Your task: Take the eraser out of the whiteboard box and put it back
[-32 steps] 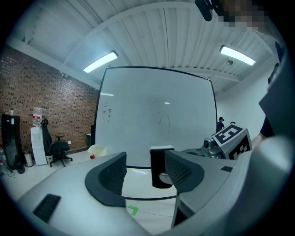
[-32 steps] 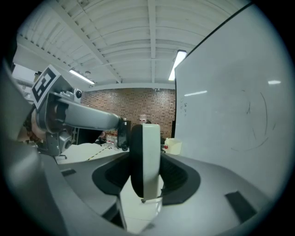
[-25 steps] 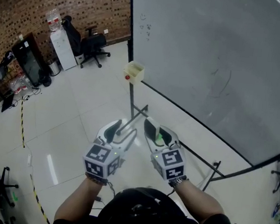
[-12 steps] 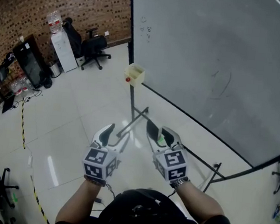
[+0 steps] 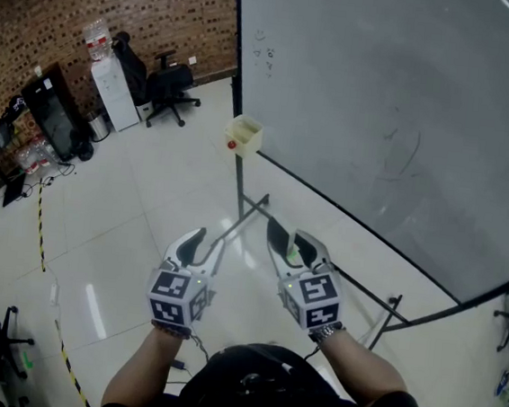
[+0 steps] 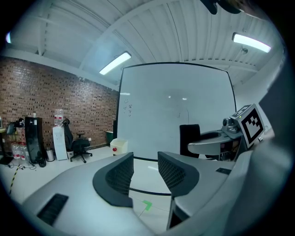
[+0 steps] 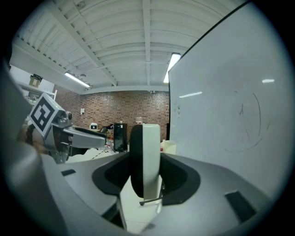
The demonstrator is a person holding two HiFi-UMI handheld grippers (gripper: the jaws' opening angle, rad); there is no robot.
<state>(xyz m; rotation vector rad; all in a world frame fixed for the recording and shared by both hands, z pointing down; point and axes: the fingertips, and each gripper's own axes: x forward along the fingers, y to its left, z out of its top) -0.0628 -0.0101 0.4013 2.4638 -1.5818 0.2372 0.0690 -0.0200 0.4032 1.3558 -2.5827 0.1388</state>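
As I watched, eraser (image 7: 145,159): stood on edge, pinched between the jaws of the right gripper (image 5: 291,240).
Left gripper (image 6: 145,163): jaws apart, just narrowed, empty.

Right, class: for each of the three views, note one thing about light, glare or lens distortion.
Head view: the glossy floor throws back a pale streak of light. Left gripper view: the fisheye bows the whiteboard frame, corners go black, ceiling tubes glare. Right gripper view: the eraser looms large near the lens; lamp reflections streak the whiteboard.
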